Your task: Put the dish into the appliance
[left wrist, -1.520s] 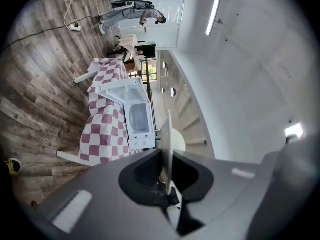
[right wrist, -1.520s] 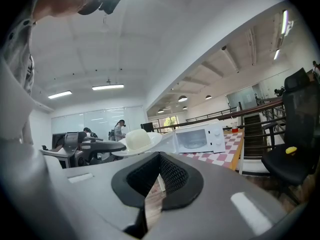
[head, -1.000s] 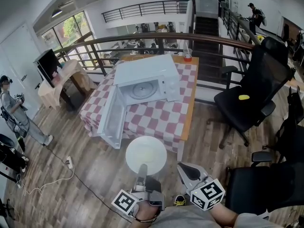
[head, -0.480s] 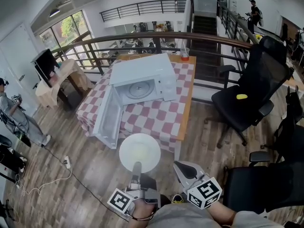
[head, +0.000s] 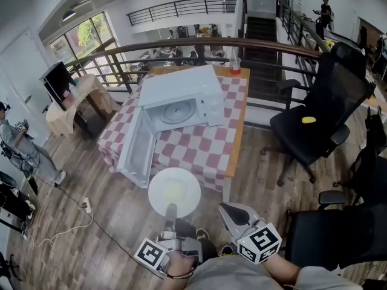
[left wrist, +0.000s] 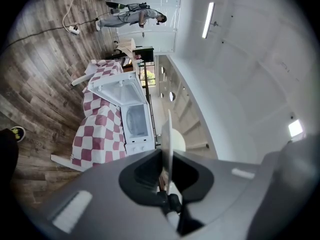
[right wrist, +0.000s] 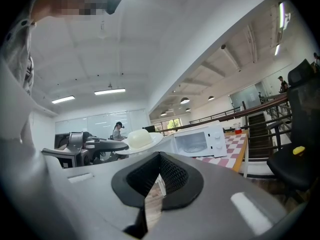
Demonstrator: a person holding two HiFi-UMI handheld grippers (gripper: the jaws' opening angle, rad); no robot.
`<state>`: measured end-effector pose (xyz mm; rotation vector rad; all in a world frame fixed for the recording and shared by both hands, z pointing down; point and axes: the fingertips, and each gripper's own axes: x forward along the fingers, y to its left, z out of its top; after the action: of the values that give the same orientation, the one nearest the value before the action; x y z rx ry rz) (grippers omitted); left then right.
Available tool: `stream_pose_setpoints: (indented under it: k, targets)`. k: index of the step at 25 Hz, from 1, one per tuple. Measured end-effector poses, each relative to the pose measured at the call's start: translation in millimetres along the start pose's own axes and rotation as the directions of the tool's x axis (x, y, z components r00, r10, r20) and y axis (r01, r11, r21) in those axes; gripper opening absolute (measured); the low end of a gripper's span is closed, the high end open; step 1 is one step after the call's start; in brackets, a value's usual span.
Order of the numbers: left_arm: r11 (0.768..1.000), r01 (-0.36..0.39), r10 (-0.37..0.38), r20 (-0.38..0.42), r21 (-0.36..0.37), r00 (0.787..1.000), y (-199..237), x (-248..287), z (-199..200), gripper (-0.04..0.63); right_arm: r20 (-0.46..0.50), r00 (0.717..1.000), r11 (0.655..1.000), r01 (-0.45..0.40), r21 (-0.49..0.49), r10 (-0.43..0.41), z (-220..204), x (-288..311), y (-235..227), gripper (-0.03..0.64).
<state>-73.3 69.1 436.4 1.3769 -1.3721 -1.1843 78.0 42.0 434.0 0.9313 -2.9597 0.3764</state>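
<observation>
A round white dish (head: 174,192) with a pale yellow mound in its middle hangs level above the wooden floor, just in front of the checkered table (head: 199,147). My left gripper (head: 171,210) is shut on its near rim; in the left gripper view the dish (left wrist: 169,134) stands edge-on between the jaws. The white microwave (head: 178,104) stands on the table, its door (head: 136,150) swung wide open to the left. My right gripper (head: 230,211) hangs to the right of the dish, shut and holding nothing. The right gripper view shows the dish (right wrist: 142,140) and microwave (right wrist: 197,141) ahead.
A cup with a red drink (head: 235,70) stands at the table's far edge by the railing (head: 266,47). Black office chairs (head: 317,122) (head: 338,234) stand to the right. A power strip with cable (head: 87,206) lies on the floor at left, near a person (head: 18,147).
The whole head view has drifted slightly left. The dish now sits a little nearer the table's front edge. Both grippers keep their grip and pose.
</observation>
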Motion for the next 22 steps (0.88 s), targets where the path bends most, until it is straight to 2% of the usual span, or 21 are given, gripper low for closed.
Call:
stream_pose_setpoints:
  k: [8,22]
  targets:
    - [1.000,0.006,-0.006,-0.010,-0.009,1.000,4,16,4,0.028,-0.006,1.000,1.000,0.001,0.000,-0.001,-3,15,-6,0.000]
    - [0.999,-0.031,0.031,-0.009,-0.018,0.999,29,76,30,0.028,-0.042,0.999,1.000,-0.012,-0.002,0.012,-1,78,-36,0.000]
